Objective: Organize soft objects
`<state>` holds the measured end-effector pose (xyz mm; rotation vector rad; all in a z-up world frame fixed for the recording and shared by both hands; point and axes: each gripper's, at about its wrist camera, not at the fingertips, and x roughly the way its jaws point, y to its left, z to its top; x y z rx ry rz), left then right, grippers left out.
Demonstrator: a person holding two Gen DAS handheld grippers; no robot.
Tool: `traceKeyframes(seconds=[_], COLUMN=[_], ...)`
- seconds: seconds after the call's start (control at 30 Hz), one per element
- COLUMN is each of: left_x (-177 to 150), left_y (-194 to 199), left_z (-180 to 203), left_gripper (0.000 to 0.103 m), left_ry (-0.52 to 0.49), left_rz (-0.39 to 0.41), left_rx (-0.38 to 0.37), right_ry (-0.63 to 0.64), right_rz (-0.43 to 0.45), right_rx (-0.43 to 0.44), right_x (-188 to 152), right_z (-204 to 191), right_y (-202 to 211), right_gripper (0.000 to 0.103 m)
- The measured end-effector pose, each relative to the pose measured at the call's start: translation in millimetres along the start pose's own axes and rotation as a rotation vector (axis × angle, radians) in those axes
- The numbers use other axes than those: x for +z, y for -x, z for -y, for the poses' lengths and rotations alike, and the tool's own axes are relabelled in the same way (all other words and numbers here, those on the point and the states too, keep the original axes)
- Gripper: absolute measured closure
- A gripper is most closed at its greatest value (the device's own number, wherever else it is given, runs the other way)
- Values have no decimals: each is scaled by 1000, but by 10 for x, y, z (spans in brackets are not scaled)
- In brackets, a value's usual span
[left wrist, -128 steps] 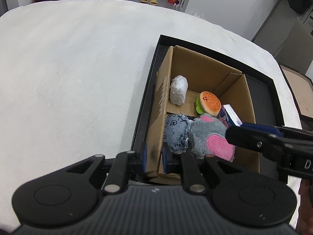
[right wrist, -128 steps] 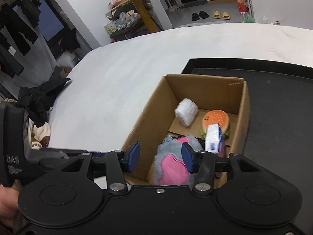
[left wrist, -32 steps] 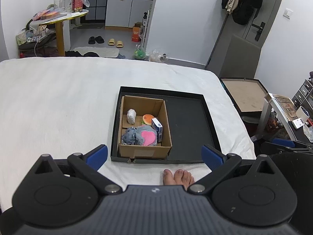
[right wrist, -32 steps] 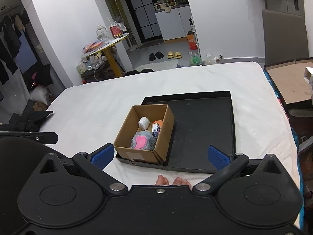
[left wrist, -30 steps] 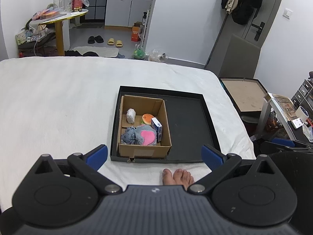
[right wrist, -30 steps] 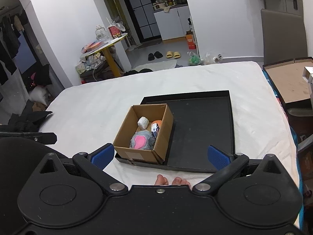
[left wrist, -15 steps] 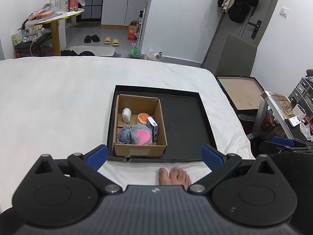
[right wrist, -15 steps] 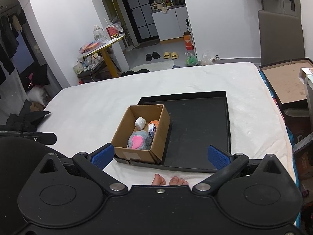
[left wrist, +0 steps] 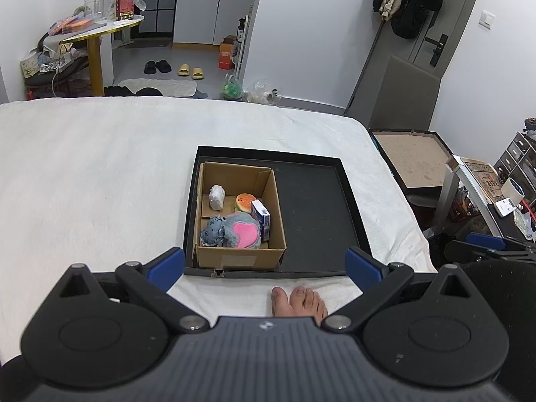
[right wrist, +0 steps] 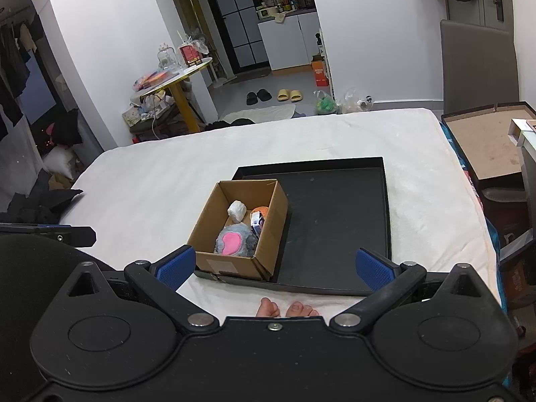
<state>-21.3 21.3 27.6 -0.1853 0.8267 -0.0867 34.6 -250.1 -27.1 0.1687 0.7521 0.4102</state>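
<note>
I judge the sorting finished: every soft object sits inside the cardboard box (left wrist: 239,214), which stands in the left part of the black tray (left wrist: 315,214) on the white bed. A grey plush with a pink heart (left wrist: 243,231) fills its near end. My left gripper (left wrist: 264,264) and right gripper (right wrist: 273,266) are both spread wide and empty, held high and well back, near my bare toes (left wrist: 298,301). Nothing seems left to pick up.
</note>
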Motion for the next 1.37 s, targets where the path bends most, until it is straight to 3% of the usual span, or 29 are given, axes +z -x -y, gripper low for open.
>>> traceKeyframes(seconds=[0.8,1.37], left_x=[3,-10], left_y=[-18,-15], left_z=[42,74], left_gripper=[2,2], left_ry=[-2,-10], left_rz=[-9,1], left_rx=[-12,18], right_ry=[-28,-28], right_rz=[5,8], right_rx=[-22,-5], right_x=[-7,-1], right_z=[112,101], right_y=[18,8], right_gripper=[0,0])
